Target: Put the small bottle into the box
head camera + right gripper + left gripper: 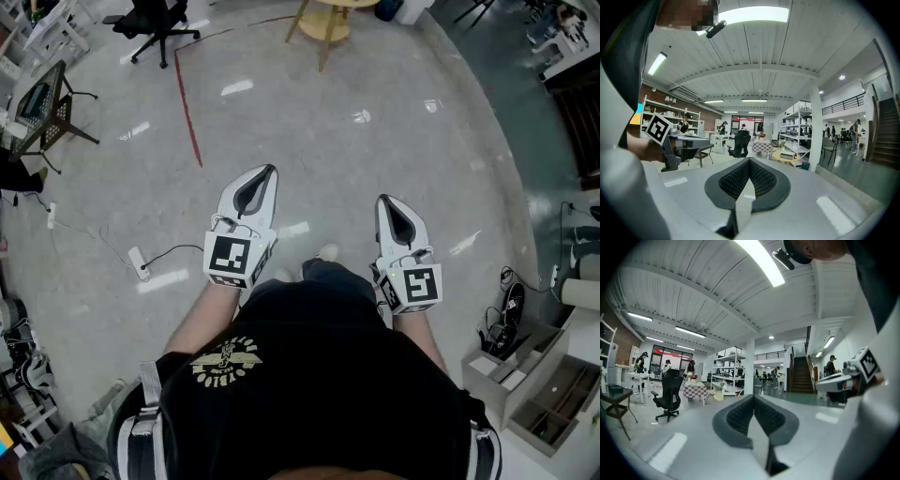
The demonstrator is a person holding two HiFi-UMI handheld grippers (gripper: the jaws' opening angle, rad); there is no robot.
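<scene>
Head view downward; gripper views level, sharing chair (155, 28)

Bright ceiling strip lights (759, 261) glare on the glossy floor (356, 141); fisheye edges bend and darken.

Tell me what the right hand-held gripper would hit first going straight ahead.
Nothing close: the right hand-held gripper points over open floor. Far off, a black office chair sits roughly in line; depth is unclear.

Left gripper (270, 172) and right gripper (382, 200) point forward side by side, apart, fingers closed together, empty.
</scene>
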